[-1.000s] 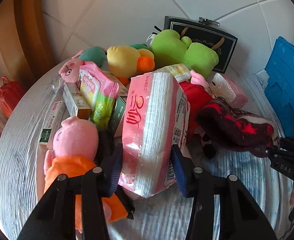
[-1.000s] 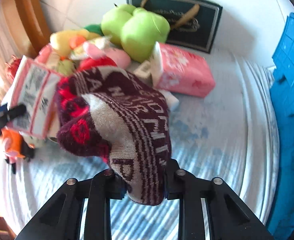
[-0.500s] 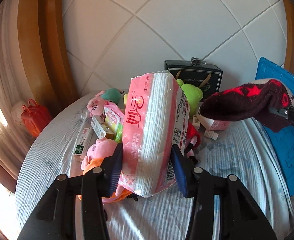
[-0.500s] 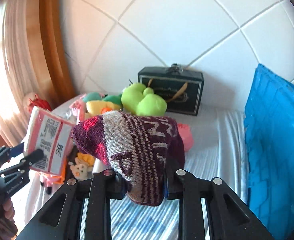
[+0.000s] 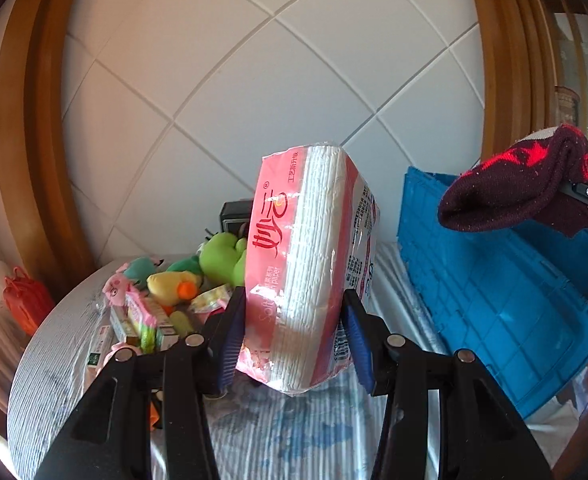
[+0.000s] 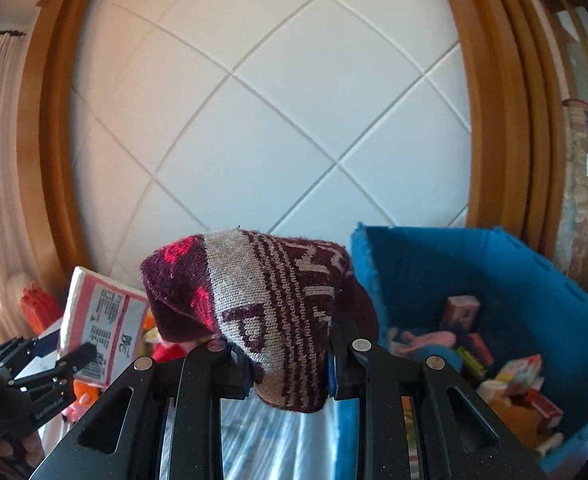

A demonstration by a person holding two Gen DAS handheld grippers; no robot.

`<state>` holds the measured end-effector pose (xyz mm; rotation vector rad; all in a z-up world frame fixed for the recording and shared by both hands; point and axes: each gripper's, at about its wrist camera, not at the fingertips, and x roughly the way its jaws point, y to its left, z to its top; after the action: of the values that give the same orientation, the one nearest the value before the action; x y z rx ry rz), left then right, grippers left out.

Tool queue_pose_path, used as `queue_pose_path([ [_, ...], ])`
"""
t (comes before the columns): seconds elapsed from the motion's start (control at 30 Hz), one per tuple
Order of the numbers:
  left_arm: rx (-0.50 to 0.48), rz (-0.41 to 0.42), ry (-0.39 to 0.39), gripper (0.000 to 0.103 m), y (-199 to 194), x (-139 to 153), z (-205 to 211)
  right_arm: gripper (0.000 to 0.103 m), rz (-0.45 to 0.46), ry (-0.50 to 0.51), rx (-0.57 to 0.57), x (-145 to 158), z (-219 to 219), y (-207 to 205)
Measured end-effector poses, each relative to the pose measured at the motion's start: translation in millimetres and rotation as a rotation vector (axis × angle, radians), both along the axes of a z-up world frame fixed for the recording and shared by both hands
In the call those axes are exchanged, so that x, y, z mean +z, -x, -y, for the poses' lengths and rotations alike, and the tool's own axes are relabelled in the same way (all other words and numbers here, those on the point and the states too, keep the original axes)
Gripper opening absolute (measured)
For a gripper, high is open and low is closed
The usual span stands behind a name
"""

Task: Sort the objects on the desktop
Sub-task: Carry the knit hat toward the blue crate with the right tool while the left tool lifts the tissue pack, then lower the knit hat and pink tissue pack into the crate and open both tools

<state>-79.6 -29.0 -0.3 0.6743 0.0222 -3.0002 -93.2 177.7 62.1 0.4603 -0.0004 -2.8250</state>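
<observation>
Carrying two items at once: the left hand-held gripper (image 5: 294,344) is clamped on a pink tissue pack (image 5: 309,264), held upright between its blue pads, and the right hand-held gripper (image 6: 290,364) is pinched narrow on a maroon knitted sock (image 6: 262,304), which droops forward over its fingers. Both loads are clear of the desk (image 5: 74,360). To the right of each gripper stands a blue crate (image 5: 513,300); several small boxes and soft items already lie inside it, so sorting is judged partly done. Left of and below the tissue pack, a cluster of plush toys (image 5: 174,284) and small cartons remains on the desk. Neither carried item is in the crate yet.
</observation>
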Motion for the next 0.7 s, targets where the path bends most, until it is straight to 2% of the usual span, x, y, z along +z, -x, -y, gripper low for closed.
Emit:
queue_pose_path([
  [0.13, -0.078, -0.042, -0.017, 0.046, 13.6, 28.5, -61.7, 0.025, -0.042, 0.004, -0.085, 18.4, -60.3, -5.1],
  [0.23, -0.132, -0.030, -0.047, 0.046, 30.7, 42.5, -109.9, 0.025, -0.036, 0.000, -0.150, 26.3, -107.1, -0.4],
  [0.33, -0.183, -0.014, -0.085, 0.046, 40.2, 49.1, -160.4, 0.025, -0.005, 0.005, -0.205, 17.1, -149.9, 11.8],
  [0.43, -0.215, -0.002, -0.060, 0.046, 52.0, 55.5, -211.1, 0.025, 0.019, -0.019, -0.257, 4.2, -183.5, 25.4],
  [0.57, -0.258, 0.069, -0.044, 0.046, 74.4, 51.4, -268.3, 0.025, 0.071, -0.045, -0.308, -10.6, -226.6, 38.8],
  [0.7, -0.281, 0.176, -0.007, 0.048, 92.3, 33.1, -312.1, 0.026, 0.146, -0.081, -0.340, -31.2, -256.1, 63.9],
])
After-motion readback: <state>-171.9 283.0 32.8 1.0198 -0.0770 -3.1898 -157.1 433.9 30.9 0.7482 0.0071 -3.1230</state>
